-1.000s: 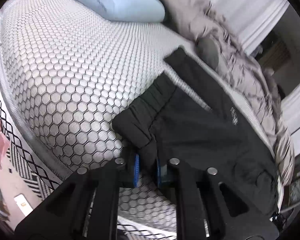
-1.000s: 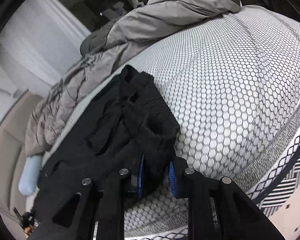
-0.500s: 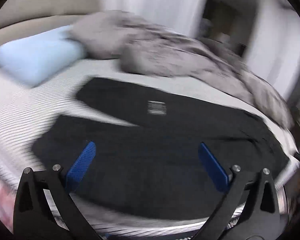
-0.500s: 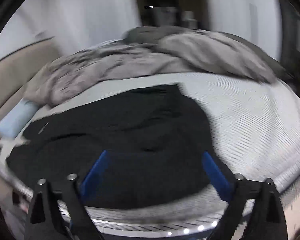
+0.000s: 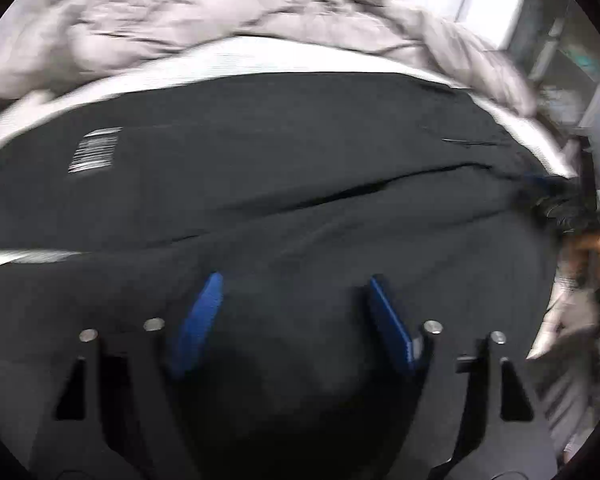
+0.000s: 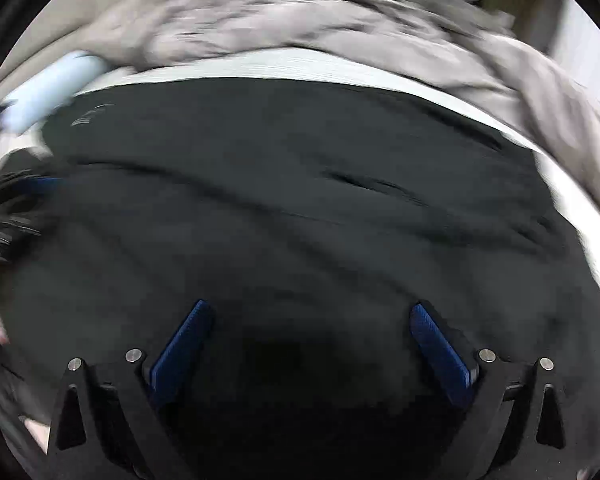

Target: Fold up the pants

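Two grippers are seen above one pair of black pants (image 5: 300, 168), which is spread flat across the white mattress (image 5: 268, 56) and fills most of both wrist views. The left gripper (image 5: 296, 320) is pointed steeply down at the cloth with its blue pads (image 5: 198, 320) set apart; its jaws have just been closing a little from their widest, and nothing is gripped between them, only the flat cloth below being seen in the gap. The right gripper (image 6: 310, 344) is likewise directed down at the pants, and its jaws are held wide, with its blue pads (image 6: 180, 352) clear of the fabric; they have just been opened and nothing is held. A long crease or seam (image 5: 380, 190) is noted running across the middle of the garment in the left wrist view, and a white printed label (image 5: 94, 150) is seen on the cloth toward the left. A rumpled grey duvet (image 5: 204, 12) is bunched along the far side of the mattress, beyond the pants. A pale blue pillow (image 6: 52, 88) is visible at the left of the right wrist view, just beside the end of the garment. At the right edge of the left wrist view the other gripper and part of a hand are glimpsed, too blurred to be described. Both views are smeared by motion, so fine detail of the cloth edges cannot be told.
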Tool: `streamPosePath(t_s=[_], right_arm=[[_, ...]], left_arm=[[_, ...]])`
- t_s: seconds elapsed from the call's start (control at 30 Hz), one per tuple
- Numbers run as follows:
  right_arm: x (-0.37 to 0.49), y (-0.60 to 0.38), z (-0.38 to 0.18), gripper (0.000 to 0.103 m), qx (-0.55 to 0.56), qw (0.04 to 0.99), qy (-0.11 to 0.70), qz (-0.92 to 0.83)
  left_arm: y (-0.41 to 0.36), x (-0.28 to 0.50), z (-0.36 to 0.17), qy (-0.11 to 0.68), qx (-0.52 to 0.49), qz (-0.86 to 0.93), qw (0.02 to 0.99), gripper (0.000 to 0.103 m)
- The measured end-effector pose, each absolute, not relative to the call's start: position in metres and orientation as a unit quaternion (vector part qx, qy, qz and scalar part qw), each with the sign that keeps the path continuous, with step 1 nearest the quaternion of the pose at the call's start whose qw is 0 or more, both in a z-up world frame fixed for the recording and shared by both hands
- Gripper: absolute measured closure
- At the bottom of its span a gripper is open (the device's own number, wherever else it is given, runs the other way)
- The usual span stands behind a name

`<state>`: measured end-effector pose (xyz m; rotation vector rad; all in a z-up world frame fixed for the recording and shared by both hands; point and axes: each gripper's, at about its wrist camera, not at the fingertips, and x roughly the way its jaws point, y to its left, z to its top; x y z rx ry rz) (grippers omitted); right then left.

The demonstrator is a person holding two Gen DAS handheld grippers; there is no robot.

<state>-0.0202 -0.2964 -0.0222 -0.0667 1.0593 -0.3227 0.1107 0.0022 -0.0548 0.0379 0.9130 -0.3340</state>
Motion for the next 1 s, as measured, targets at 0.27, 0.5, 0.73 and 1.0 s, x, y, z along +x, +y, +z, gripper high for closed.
streamPosePath(t_s=[0.27,0.5,0.73,1.0], right_arm=[[-0.060,-0.313,0.022,0.002,-0.065,0.845,0.467,-0.251],[-0.027,-0.183,-0.012,0.001,-0.051,0.867,0.495,-0.031],[-0.067,-0.259,-0.013,0.001,-0.071,0.853,0.503,-0.123],[-0.104,-0.325,0.016,0.001,-0.042,0.848,0.453,-0.273]], left_arm=[[0.045,0.077,-0.021,0.406,-0.051,-0.096,0.907,0.017],[-0.081,0.043,-0.027,0.415,0.030,-0.245,0.876,0.004],[0.014,0.027,-0.036,0.420,0.028,-0.151,0.894,0.003],[0.068,0.032,-0.010,0.398,-0.023,-0.090,0.912,0.004]])
